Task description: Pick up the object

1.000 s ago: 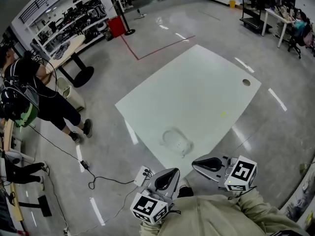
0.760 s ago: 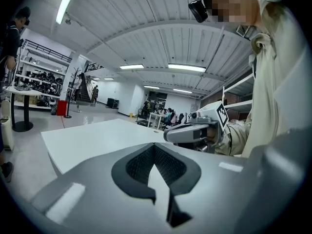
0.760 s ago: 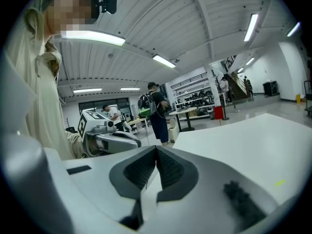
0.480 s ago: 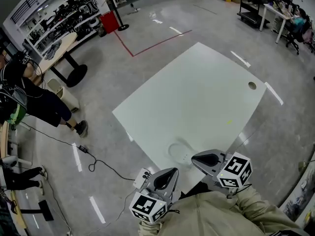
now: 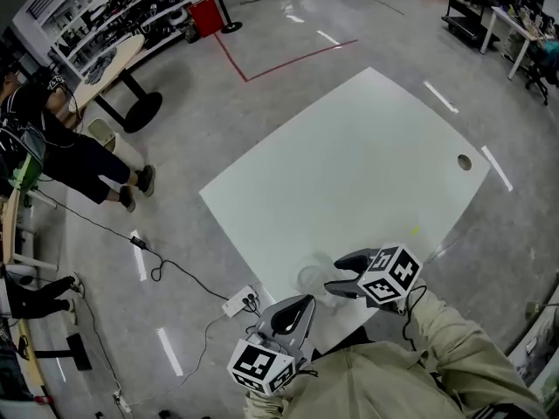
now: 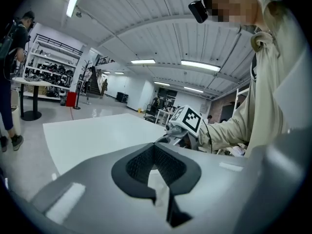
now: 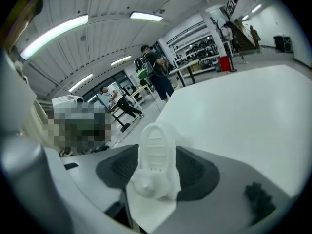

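Observation:
A small white plastic object [image 5: 313, 279] lies on the white table [image 5: 349, 164] near its front edge. My right gripper [image 5: 342, 274] has reached it from the right; its jaws are opening. In the right gripper view the white object [image 7: 157, 174] stands between the two dark pads [image 7: 195, 167] of the right gripper [image 7: 158, 152], with table [image 7: 243, 111] beyond. My left gripper [image 5: 293, 314] hangs shut with nothing in it, off the table's front edge close to my body. In the left gripper view the left gripper [image 6: 155, 152] points across the table [image 6: 97, 135] at the right gripper's marker cube [image 6: 186, 119].
A power strip [image 5: 240, 301] with a cable lies on the floor by the table's front left corner. A person [image 5: 61, 155] stands at the far left near a round table [image 5: 109, 68] and shelves [image 5: 113, 16]. A round hole [image 5: 464, 161] is at the table's right edge.
My right gripper has moved left to the white object, and its jaws have come apart around it. The left gripper has hardly moved. The head view has shifted a little.

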The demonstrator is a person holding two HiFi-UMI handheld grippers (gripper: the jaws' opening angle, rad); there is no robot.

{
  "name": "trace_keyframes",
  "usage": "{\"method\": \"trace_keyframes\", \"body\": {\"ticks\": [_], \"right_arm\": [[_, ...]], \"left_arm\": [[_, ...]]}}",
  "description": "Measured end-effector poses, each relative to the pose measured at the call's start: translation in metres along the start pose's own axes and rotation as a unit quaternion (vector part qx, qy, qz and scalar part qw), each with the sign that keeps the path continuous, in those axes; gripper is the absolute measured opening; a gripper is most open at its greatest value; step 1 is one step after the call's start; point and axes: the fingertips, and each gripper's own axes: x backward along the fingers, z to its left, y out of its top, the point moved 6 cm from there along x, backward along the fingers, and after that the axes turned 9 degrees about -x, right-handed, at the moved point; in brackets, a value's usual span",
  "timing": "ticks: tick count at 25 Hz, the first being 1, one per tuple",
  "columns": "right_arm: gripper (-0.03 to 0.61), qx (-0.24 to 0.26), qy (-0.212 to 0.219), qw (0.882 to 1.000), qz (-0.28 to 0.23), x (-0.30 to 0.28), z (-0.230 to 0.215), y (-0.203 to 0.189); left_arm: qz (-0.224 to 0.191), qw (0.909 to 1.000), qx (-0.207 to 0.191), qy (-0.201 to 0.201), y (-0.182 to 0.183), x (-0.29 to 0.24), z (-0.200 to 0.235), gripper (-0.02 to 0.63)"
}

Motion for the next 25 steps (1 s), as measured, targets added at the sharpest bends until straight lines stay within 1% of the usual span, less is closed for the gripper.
{"method": "trace_keyframes", "body": {"ticks": [2,5,9,12,15,16,19,21,25], "right_arm": [[0.257,-0.023,0.030,0.999,0.031,-0.012,-0.015,0.006],[0.270,-0.051,0.065,0.993,0.087,-0.030,-0.034,0.006],[0.270,-0.085,0.116,0.975,0.169,-0.059,-0.036,0.000],[0.270,-0.107,0.152,0.962,0.198,-0.075,-0.038,0.002],[0.267,-0.107,0.174,0.956,0.213,-0.086,-0.037,0.004],[0.198,-0.099,0.175,0.955,0.216,-0.089,-0.036,0.003],[0.165,-0.076,0.181,0.958,0.207,-0.088,-0.034,0.000],[0.144,-0.067,0.178,0.964,0.184,-0.083,-0.033,0.001],[0.141,-0.034,0.157,0.977,0.138,-0.069,-0.027,0.007]], "left_arm": [[0.007,0.9999,0.004,0.008,-0.001,-0.008,0.007,0.005],[0.009,0.9997,0.013,0.016,-0.004,-0.014,0.012,0.005],[0.009,0.9994,0.024,0.023,-0.011,-0.007,0.017,0.005],[0.012,0.9991,0.027,0.029,-0.014,-0.009,0.023,0.005],[0.010,0.9988,0.031,0.037,-0.016,-0.010,0.030,0.005],[0.010,0.9987,0.032,0.039,-0.017,-0.009,0.032,0.005],[0.010,0.9984,0.032,0.044,-0.018,-0.008,0.036,0.005],[0.010,0.9984,0.032,0.046,-0.016,-0.008,0.036,0.005],[0.009,0.9983,0.031,0.049,-0.015,-0.009,0.037,0.005]]}}
